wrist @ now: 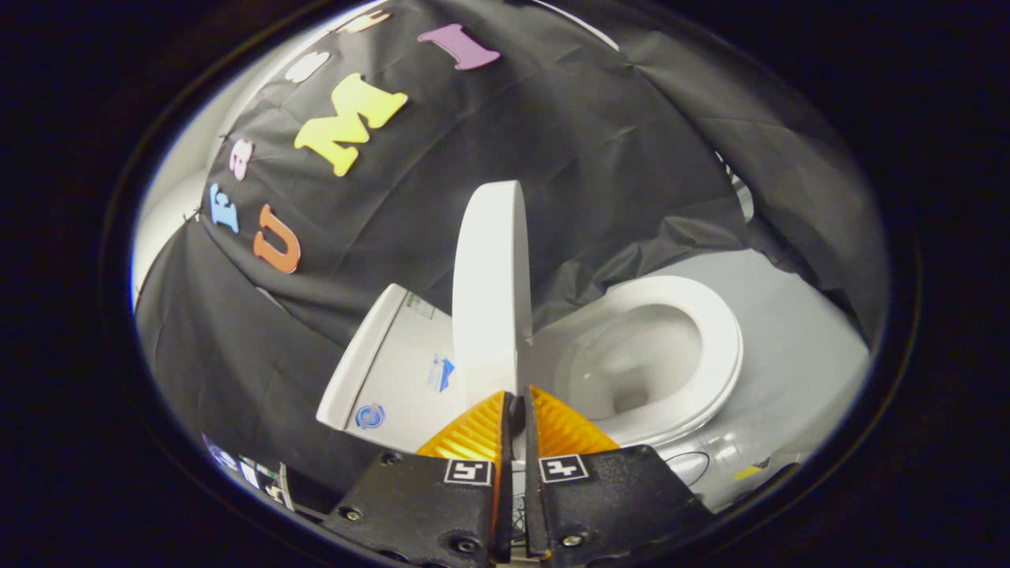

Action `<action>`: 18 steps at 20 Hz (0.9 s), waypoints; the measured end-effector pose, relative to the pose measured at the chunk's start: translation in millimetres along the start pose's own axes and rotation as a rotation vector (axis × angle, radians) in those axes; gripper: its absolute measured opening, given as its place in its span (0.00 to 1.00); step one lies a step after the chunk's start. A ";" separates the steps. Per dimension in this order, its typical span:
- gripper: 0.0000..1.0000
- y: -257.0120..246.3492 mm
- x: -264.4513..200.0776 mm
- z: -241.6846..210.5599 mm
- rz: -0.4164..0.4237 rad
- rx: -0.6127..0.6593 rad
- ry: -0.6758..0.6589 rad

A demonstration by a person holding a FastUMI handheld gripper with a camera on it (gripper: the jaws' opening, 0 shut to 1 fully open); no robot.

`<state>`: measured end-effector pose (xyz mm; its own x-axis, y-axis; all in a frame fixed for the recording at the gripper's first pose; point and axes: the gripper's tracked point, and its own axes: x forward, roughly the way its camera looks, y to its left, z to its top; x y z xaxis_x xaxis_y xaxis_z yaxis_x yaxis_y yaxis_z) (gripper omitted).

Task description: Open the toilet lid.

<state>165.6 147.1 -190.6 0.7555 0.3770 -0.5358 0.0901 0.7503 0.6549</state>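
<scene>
Gripper (pixel 517 402): both fingers drawn close together, pinching the lower edge of the lid between them; only a thin slot shows between the tips.
Finger markers: a small square black-and-white coded tag sits on each finger mount, one on either side of the slot.
Lid (pixel 491 292): white, raised and seen nearly edge-on, standing upright straight ahead of the fingers; its lower edge sits in the slot between the tips.
Seat (pixel 722 347): white oval ring, down on the bowl, lying to the right of the lid and just beyond the right finger.
Bowl (pixel 635 363): white, open and uncovered inside the seat ring.
Tank (pixel 387 371): white, to the left of the lid, behind it and tilted in this view.
Stickers on tank: one round blue emblem low on the face, one blue mark nearer the lid, one small pale label with a green strip at the upper corner; the writing on all three is too small to read.
Floor (pixel 797 371): pale grey, right of the seat.
Wall (pixel 600 150): black creased cloth behind the toilet.
</scene>
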 end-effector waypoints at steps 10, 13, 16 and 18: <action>0.17 73.4 16.7 -6.2 0.068 -0.125 0.036; 0.17 89.7 24.1 -10.1 0.069 -0.161 0.043; 0.17 107.0 32.6 -14.7 0.066 -0.207 0.050; 0.17 118.8 37.0 -20.0 0.068 -0.236 0.057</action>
<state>191.3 261.0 -143.3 0.7160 0.4562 -0.5283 -0.1190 0.8255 0.5517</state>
